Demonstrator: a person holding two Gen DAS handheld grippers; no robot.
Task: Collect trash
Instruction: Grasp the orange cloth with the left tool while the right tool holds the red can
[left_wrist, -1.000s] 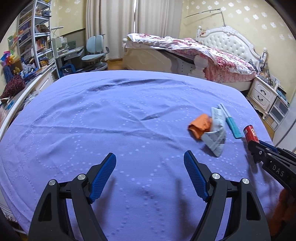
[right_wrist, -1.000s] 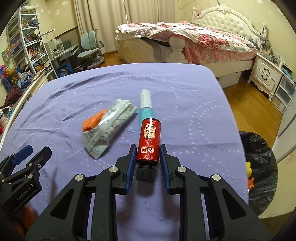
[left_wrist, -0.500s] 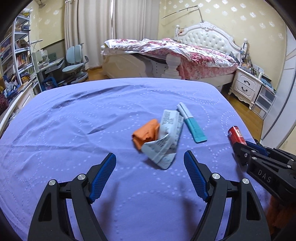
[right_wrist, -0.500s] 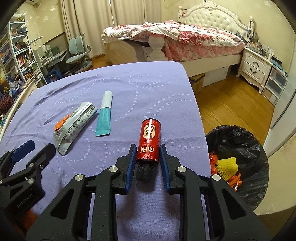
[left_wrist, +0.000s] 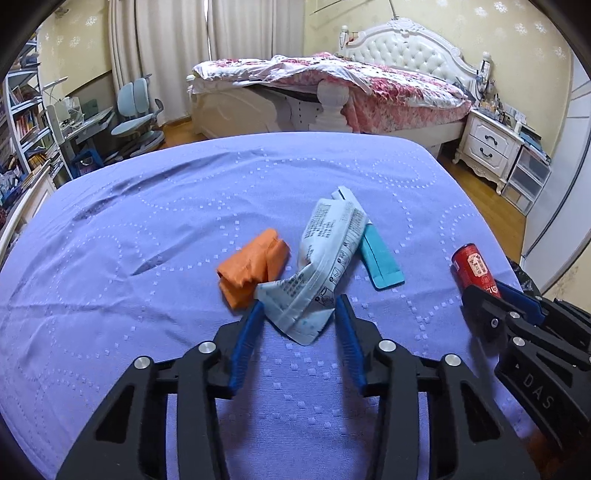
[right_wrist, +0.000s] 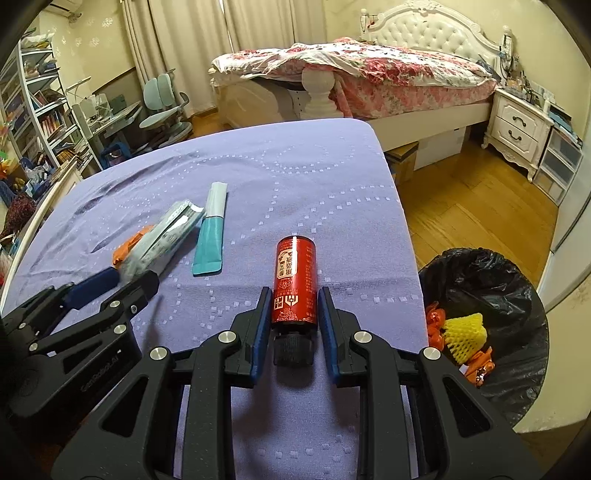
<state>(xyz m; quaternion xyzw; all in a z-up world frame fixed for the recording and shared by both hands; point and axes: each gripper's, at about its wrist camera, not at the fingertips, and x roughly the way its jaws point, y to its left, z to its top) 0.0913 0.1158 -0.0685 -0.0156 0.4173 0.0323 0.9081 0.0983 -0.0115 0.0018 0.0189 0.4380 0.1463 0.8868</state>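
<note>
A crumpled grey-white wrapper (left_wrist: 321, 266) lies on the purple tablecloth (left_wrist: 147, 221), with orange trash (left_wrist: 251, 273) on its left and a teal-and-white sachet (left_wrist: 380, 262) on its right. My left gripper (left_wrist: 299, 314) is partly closed, its jaws on either side of the wrapper's near end. It also shows in the right wrist view (right_wrist: 125, 280). My right gripper (right_wrist: 291, 299) is shut on a red bottle (right_wrist: 295, 280) with a black cap, held above the table near its right edge. The bottle also shows in the left wrist view (left_wrist: 472, 269).
A bin lined with a black bag (right_wrist: 491, 325) stands on the wood floor right of the table, holding yellow and orange trash. A bed (left_wrist: 369, 85), a nightstand (left_wrist: 491, 144), desk chairs (left_wrist: 136, 107) and bookshelves (right_wrist: 40, 122) lie beyond.
My left gripper has moved up to the wrapper and narrowed its jaws around its near end. My right gripper has carried the red bottle right, nearer the bin.
</note>
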